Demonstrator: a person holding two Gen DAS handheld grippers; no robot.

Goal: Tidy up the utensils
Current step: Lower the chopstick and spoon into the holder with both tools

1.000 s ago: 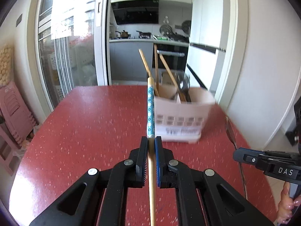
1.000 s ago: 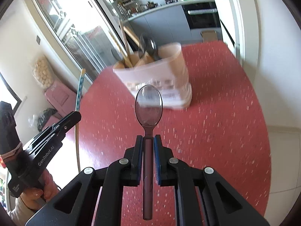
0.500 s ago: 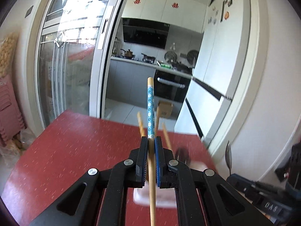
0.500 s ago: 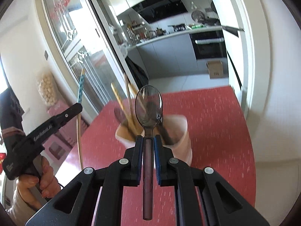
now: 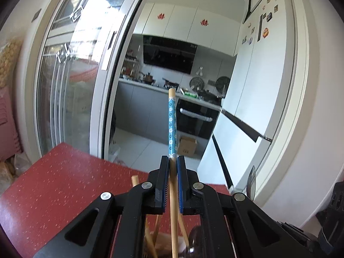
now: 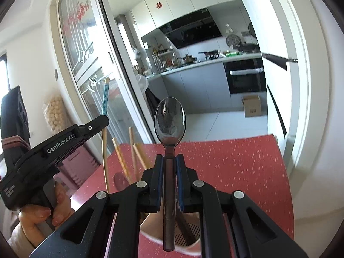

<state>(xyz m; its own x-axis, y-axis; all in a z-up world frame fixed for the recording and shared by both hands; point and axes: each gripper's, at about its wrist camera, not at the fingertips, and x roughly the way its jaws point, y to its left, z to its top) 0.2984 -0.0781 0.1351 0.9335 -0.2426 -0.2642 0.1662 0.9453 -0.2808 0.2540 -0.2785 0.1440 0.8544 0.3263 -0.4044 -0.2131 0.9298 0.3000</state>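
Observation:
My left gripper [image 5: 171, 161] is shut on a wooden chopstick [image 5: 172, 120] with a blue flowered end that points up and forward. That same left gripper [image 6: 101, 121] and chopstick [image 6: 105, 101] show at the left of the right wrist view, held by a hand [image 6: 53, 206]. My right gripper [image 6: 169, 161] is shut on the handle of a metal spoon [image 6: 169, 118], bowl up. Below both grippers stands a pale pink utensil holder [image 6: 193, 248] holding several wooden chopsticks [image 6: 120, 157]; most of it is hidden behind the fingers.
The red speckled table [image 6: 236, 172] runs ahead to a doorway with a glass sliding door [image 5: 71, 86]. A white fridge [image 5: 258, 86] stands right. The kitchen counter and oven lie beyond. Pink stools [image 5: 6, 124] sit at far left.
Both grippers have risen and advanced with the chopstick and spoon. The utensil holder slid from mid-view to directly beneath the fingers, and the view tilted up toward the kitchen.

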